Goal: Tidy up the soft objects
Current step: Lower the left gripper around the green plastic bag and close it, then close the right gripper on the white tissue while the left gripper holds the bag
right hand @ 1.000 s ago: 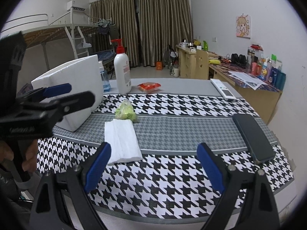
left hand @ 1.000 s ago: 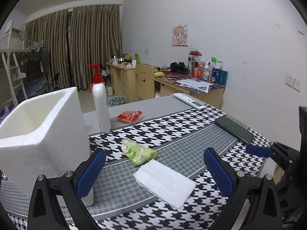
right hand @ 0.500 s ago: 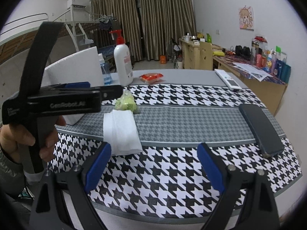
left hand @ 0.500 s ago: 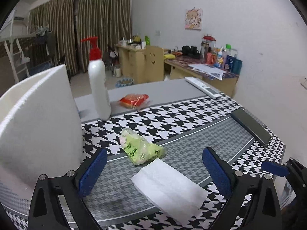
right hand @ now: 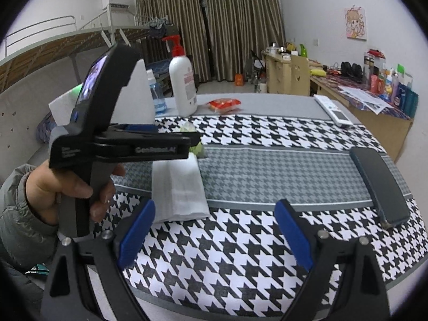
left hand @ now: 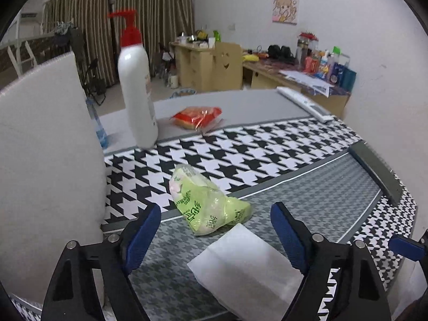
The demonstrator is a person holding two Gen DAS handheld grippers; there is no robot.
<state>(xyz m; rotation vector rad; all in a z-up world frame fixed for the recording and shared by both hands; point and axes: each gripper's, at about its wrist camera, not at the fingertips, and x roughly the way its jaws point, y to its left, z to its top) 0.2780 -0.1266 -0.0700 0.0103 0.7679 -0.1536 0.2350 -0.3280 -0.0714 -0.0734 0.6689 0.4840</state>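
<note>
- Green plastic bag (left hand: 208,203), crumpled, soft contents: on the grey band of the houndstooth cloth (left hand: 267,149) covering the desk, just ahead of the left gripper (left hand: 215,236), roughly centred on the gap between the blue pads.
- Left gripper: jaws closing, pads apart, nothing pressed between them; bag beyond the fingertips, not touched.
- Folded white tissue (left hand: 248,270): flat on the grey band, nearer the camera than the bag, one corner touching or overlapping the bag; lying under the left gripper's gap.
- Right gripper (right hand: 215,228): released, pads wide, nothing between them, only bare houndstooth cloth beneath; well apart from the bag.
- Right wrist view only: hand (right hand: 69,187) with grey padded sleeve clutching the left gripper's handle; left gripper body hiding most of the green bag, a sliver visible past its tip; full length of the tissue visible.
- Left wrist view only: whole bag with printed green lettering; tip of the right gripper at the lower right edge.
- White foam box (left hand: 50,165): close on the left of the bag, filling the left side of the left wrist view.
- White pump bottle (left hand: 136,93), red dispenser: upright behind the bag, beside the foam box.
- Red snack packet (left hand: 198,116): on the plain grey area, beyond the bottle.
- Dark phone (right hand: 378,184): flat near the right edge of the desk.
- White remote control (right hand: 333,109): far right corner.
</note>
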